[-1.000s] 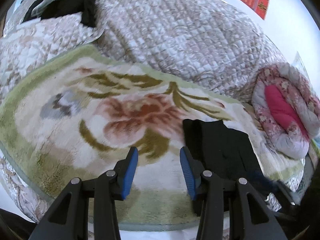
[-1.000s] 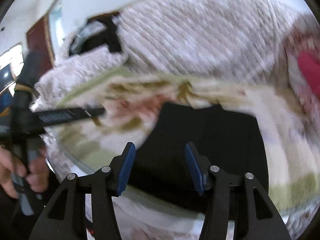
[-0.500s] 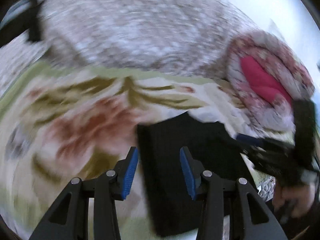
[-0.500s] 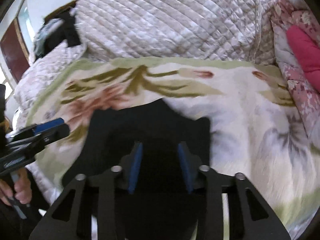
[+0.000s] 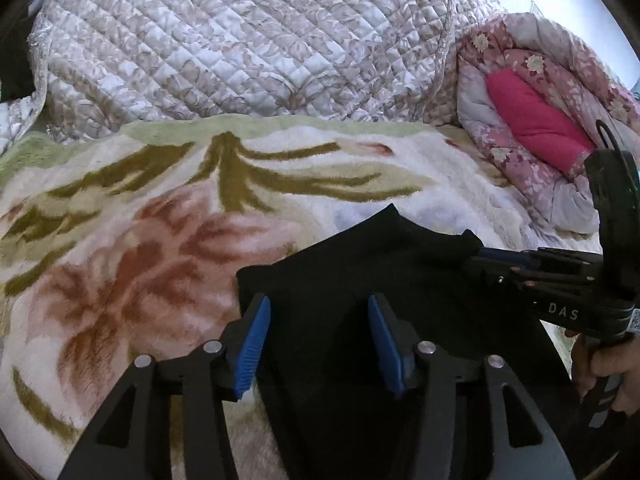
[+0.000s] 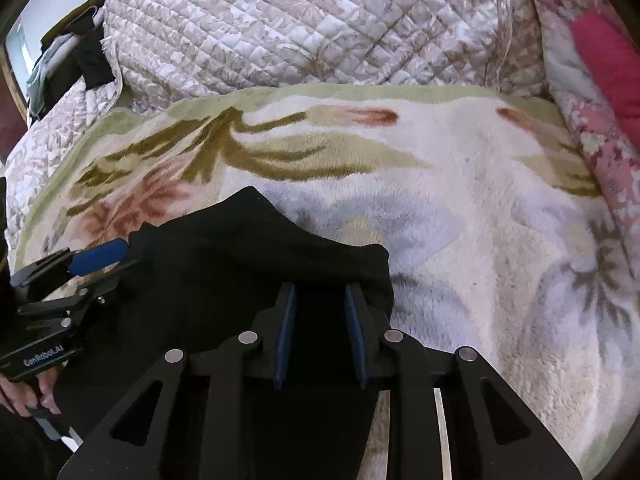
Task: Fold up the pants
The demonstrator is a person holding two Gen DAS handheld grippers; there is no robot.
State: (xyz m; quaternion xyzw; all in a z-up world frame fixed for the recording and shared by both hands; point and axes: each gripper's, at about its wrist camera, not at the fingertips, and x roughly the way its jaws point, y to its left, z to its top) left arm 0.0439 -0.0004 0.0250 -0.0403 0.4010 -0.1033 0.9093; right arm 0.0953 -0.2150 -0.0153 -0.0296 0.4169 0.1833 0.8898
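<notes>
The black soft fabric pants (image 5: pixel 360 276) lie on the fluffy flowered blanket (image 5: pixel 120 240). The right gripper (image 6: pixel 320 320) pinches their far edge, seemingly to carry a fold. The left gripper (image 5: pixel 318 332) hovers spread over them, ready to grab.

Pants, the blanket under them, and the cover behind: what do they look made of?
Pants: black, matte soft cloth, probably knit or fleece; it drapes and peaks limply, no sheen, weave not visible.
Blanket: thick plush pile, likely synthetic fleece; fuzzy surface blurs the printed flower and leaf pattern.
Cover: quilted padded fabric with a slight satin sheen; diamond stitching puffs between seams.
</notes>
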